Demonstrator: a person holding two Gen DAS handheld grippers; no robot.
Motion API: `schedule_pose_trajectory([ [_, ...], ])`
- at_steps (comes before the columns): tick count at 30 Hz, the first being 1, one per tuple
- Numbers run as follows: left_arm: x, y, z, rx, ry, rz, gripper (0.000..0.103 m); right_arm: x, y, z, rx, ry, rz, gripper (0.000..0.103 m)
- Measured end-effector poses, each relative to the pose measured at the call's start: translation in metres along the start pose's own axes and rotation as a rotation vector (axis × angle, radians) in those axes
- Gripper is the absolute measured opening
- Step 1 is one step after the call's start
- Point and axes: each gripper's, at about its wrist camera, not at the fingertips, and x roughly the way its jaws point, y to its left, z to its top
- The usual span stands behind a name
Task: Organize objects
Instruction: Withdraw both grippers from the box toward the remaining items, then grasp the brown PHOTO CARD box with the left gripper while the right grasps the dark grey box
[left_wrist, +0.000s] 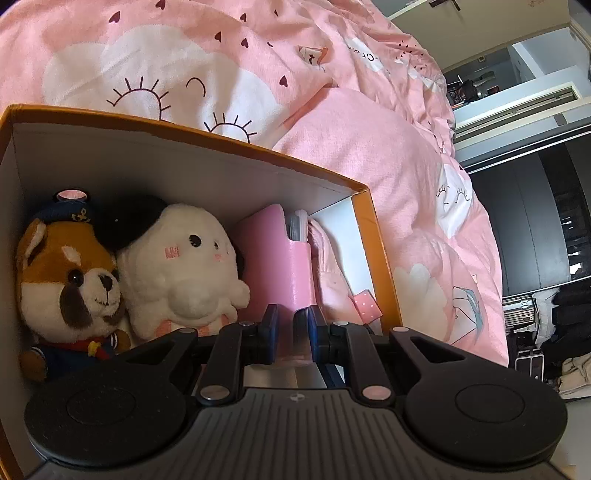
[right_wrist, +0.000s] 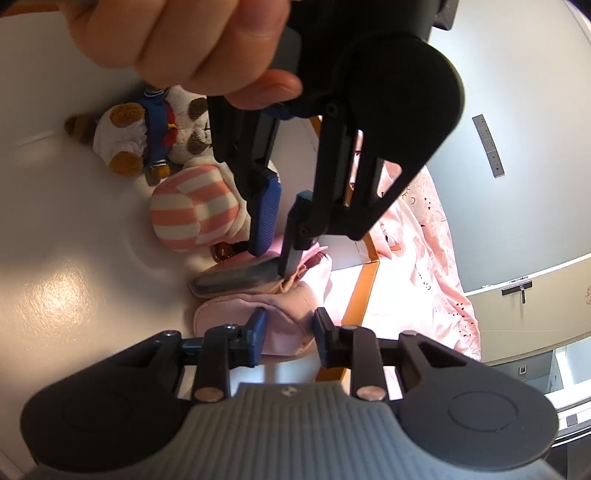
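Note:
An orange-rimmed box (left_wrist: 221, 147) (right_wrist: 364, 291) with white walls lies on a bed. A fox plush in a sailor hat (left_wrist: 70, 273) (right_wrist: 147, 136) and a white plush (left_wrist: 184, 266) with a striped underside (right_wrist: 192, 210) lie inside it. Beside them a pink flat case (left_wrist: 273, 258) (right_wrist: 236, 277) stands on edge. My left gripper (left_wrist: 293, 317) (right_wrist: 273, 260) is shut on the case, with a person's hand (right_wrist: 184, 37) on it. A pink fabric pouch (left_wrist: 328, 266) (right_wrist: 229, 317) fills the box's corner. My right gripper (right_wrist: 290, 325) is shut on the pouch.
A pink quilt (left_wrist: 369, 147) with cloud prints surrounds the box. Dark cabinets (left_wrist: 524, 221) and piled clutter (left_wrist: 554, 332) stand past the bed's right edge. A small dotted pink tag (left_wrist: 365, 302) lies by the box's right wall.

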Motion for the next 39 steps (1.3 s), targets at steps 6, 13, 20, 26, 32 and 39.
schedule_pose_trajectory([
  [6, -0.014, -0.011, -0.004, 0.074, -0.046, 0.047, 0.019, -0.009, -0.011, -0.002, 0.067, 0.002, 0.015, 0.033],
  [13, -0.067, -0.032, -0.024, 0.23, -0.114, 0.101, 0.025, -0.043, -0.033, -0.002, 0.217, -0.038, 0.031, 0.055],
  [20, -0.163, -0.029, -0.06, 0.362, -0.213, 0.162, 0.033, -0.093, -0.055, 0.005, 0.562, -0.163, 0.164, 0.055],
  [26, -0.224, 0.009, -0.096, 0.317, -0.319, 0.287, 0.033, -0.118, -0.03, 0.057, 0.738, -0.276, 0.298, 0.057],
  [32, -0.237, 0.054, -0.129, 0.27, -0.307, 0.349, 0.033, -0.113, 0.01, 0.097, 0.787, -0.294, 0.46, 0.048],
  [39, -0.207, 0.088, -0.16, 0.341, -0.189, 0.5, 0.033, -0.131, 0.055, 0.124, 0.663, -0.223, 0.437, 0.035],
])
